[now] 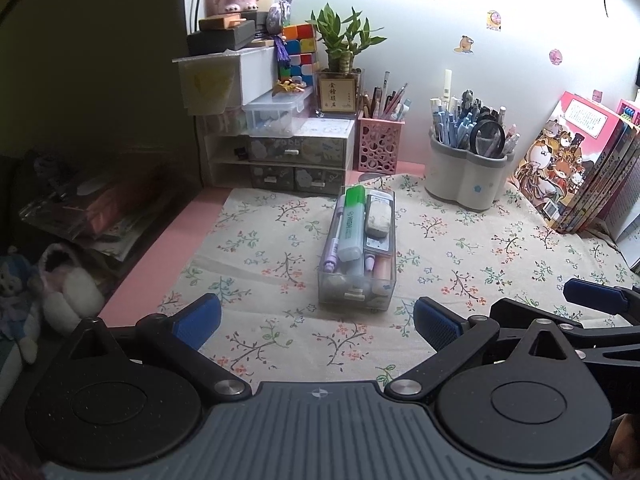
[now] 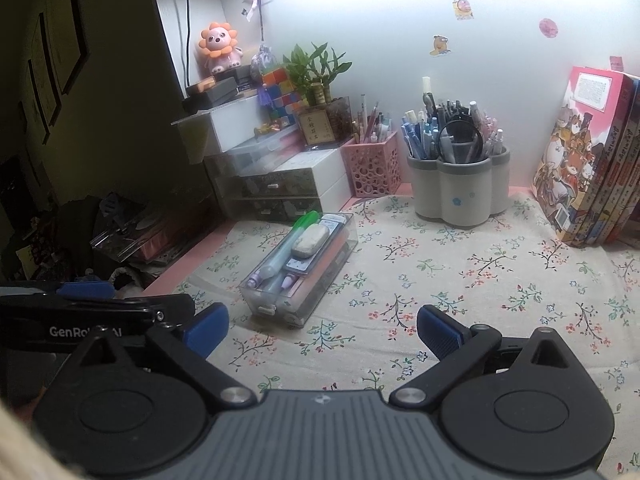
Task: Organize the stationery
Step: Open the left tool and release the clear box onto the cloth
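Black grippers (image 1: pixel 316 322), blue ribbed pads (image 1: pixel 436 326)

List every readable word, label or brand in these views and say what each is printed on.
"HIGH": on the green-capped highlighter in the clear organizer box.
"GenRo", the rest smeared: on the left gripper, seen from the right wrist view.
Chinese characters on the plant pot's label: too small to read surely.
Book covers, drawer fronts: print too blurred.
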Demonstrator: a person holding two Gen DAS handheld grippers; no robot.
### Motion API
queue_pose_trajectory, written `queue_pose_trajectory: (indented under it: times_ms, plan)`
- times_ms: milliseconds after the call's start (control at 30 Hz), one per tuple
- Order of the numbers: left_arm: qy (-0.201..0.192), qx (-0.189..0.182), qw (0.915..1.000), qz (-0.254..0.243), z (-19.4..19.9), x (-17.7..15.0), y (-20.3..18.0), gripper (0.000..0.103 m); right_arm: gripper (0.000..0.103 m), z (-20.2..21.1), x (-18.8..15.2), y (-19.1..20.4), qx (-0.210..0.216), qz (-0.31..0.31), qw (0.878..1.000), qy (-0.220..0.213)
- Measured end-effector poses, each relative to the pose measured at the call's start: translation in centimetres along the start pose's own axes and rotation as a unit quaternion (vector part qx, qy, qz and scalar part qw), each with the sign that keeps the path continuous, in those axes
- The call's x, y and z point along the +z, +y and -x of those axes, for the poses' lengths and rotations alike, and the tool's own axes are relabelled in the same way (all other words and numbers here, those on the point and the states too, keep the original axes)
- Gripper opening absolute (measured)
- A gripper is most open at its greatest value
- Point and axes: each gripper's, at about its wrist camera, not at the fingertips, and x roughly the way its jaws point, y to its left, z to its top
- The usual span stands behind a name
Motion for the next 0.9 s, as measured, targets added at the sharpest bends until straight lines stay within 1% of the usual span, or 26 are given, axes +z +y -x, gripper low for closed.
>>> queue_pose_trajectory:
  times_ms: [100, 333, 900]
  plan:
    - [0.0, -0.002, 1.0, 0.004, 0.1, -0.06, 0.18, 0.098, 0.089, -0.03, -0.13, 0.02, 0.007, -0.002, 1.0, 0.001]
    - [-0.001, -0.006, 1.0, 0.005, 0.08, 0.03, 0.23, 0.098, 0.089, 0.09, -0.23, 0.15, 0.009, 0.003, 1.0, -0.002]
    - [0.002, -0.003, 1.0, 0.0, -0.31, -0.05, -0.24, 0.098, 0.089, -0.19, -0.51, -0.26, 0.006, -0.004, 1.0, 0.002]
